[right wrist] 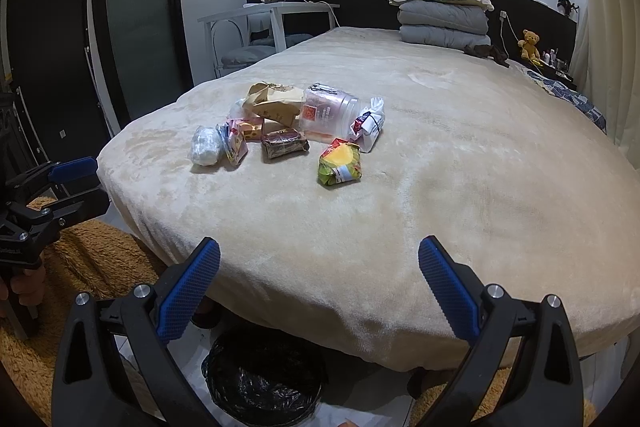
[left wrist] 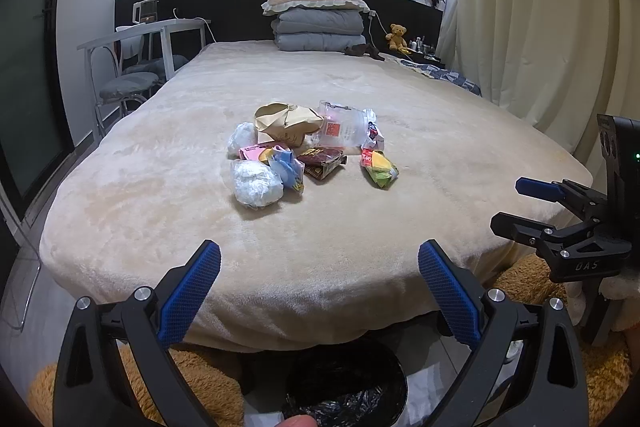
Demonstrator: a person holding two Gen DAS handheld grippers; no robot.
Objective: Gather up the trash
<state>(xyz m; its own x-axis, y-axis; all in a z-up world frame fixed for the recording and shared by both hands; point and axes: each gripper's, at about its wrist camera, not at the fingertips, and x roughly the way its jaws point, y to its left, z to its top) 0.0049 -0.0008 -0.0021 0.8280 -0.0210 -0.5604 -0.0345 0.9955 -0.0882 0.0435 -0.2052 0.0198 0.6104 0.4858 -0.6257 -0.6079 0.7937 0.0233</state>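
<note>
both grippers stand back from the bed, empty: the left gripper and the right gripper each have their jaws spread wide. the trash pile sits mid-bed, well apart from both, and the bin with its black liner waits on the floor below the bed's near edge. a sensible start would be an outlying piece, such as the yellow-green wrapper nearest the right gripper or the white plastic wad on the left, pinched across its bulk so it does not slip. the bin is partly cut off in both views, its contents unreadable. what lies under the brown paper bag cannot be made out.
</note>
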